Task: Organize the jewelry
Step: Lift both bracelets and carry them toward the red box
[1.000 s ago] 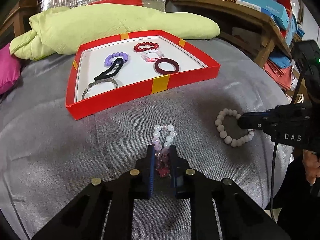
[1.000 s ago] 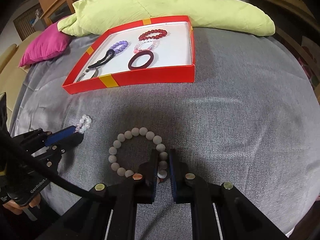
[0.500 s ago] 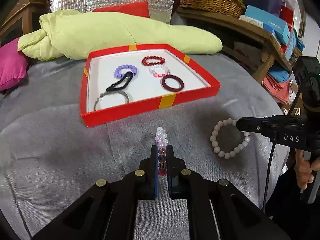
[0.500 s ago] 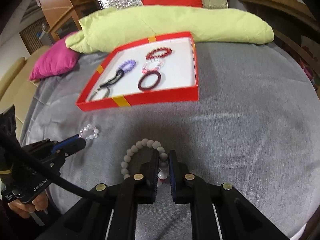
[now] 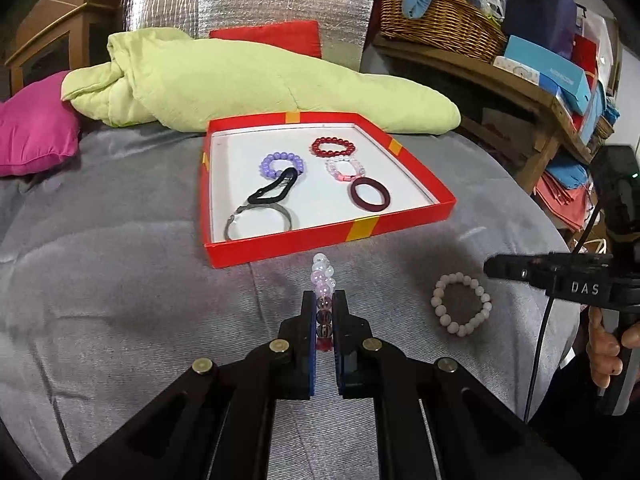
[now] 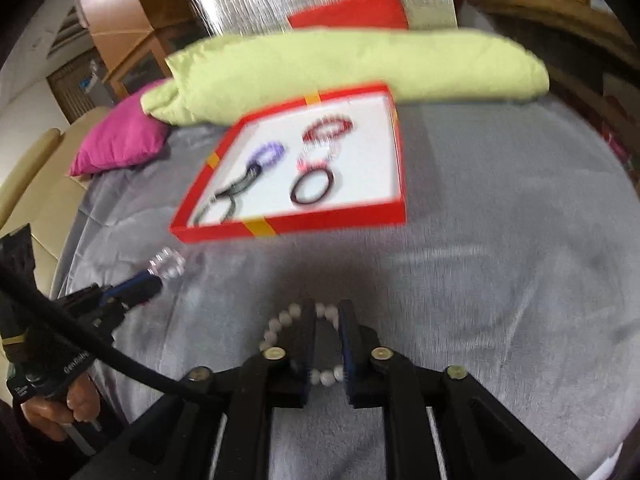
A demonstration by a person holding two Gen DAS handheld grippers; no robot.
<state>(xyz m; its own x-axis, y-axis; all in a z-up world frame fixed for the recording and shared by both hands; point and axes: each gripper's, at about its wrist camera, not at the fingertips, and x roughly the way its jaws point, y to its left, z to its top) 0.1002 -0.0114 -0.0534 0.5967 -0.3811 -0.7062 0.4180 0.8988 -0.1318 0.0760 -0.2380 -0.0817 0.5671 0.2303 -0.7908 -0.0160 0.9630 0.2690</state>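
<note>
My left gripper is shut on a pink, purple and clear beaded bracelet, held edge-on above the grey blanket just in front of the red tray. The tray holds several bracelets and hair ties. A pale pink beaded bracelet lies on the blanket at the right. In the right wrist view my right gripper stands over this bracelet, its fingers slightly apart and the beads lying loose between and around them. The left gripper shows there too.
A light green folded quilt lies behind the tray, with a magenta pillow at far left. A wooden shelf with a wicker basket and boxes stands at the right. The blanket edge drops off at the right.
My left gripper has lifted the clear bracelet and moved toward the tray. My right gripper has opened a little and let the pale bracelet go; it lies on the blanket.
</note>
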